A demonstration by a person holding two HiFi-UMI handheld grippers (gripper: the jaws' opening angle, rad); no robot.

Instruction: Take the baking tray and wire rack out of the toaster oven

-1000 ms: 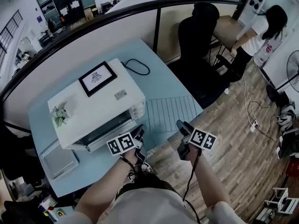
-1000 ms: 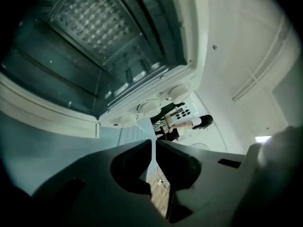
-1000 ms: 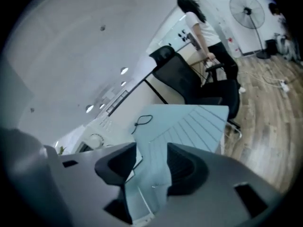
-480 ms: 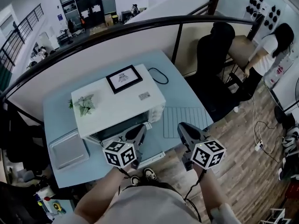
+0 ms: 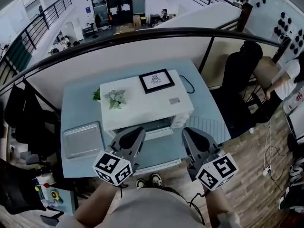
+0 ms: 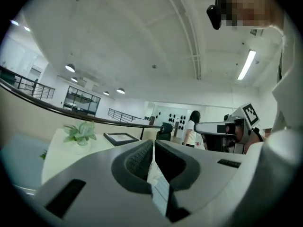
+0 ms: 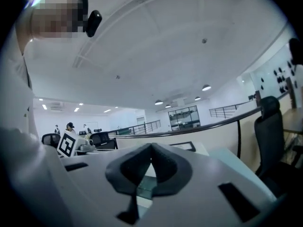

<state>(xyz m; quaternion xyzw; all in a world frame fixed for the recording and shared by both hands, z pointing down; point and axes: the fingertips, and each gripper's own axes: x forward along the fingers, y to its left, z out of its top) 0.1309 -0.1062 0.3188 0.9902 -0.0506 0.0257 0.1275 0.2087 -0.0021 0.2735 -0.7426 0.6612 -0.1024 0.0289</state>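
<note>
**Blue table: tray and rack both out, both grippers shut and empty**

Light blue table [image 5: 76, 94] against a curved black railing [image 5: 142, 32], open office behind. Baking tray [image 5: 81, 140] lies flat on the table, left of the left gripper [image 5: 137, 133] and well apart from it. Left gripper: jaws together, nothing between them, confirmed in the left gripper view [image 6: 154, 150]. It is held above the table edge.

White toaster oven [image 5: 142, 106] sits just ahead of both grippers, with its door [image 5: 159, 151] folded down between them. On its top are a small plant [image 5: 114, 99] and a black picture frame [image 5: 156, 80].

Right gripper [image 5: 188, 134]: jaws have just been closing and now meet, nothing between them, as in the right gripper view [image 7: 151, 155]. Wire rack [image 5: 214, 127] lies flat on the table just right of the right gripper, its left part hidden behind the gripper body. Black chair [image 5: 240, 70] stands beyond the table, further right. A person [image 5: 289, 80] is at the far right edge.
</note>
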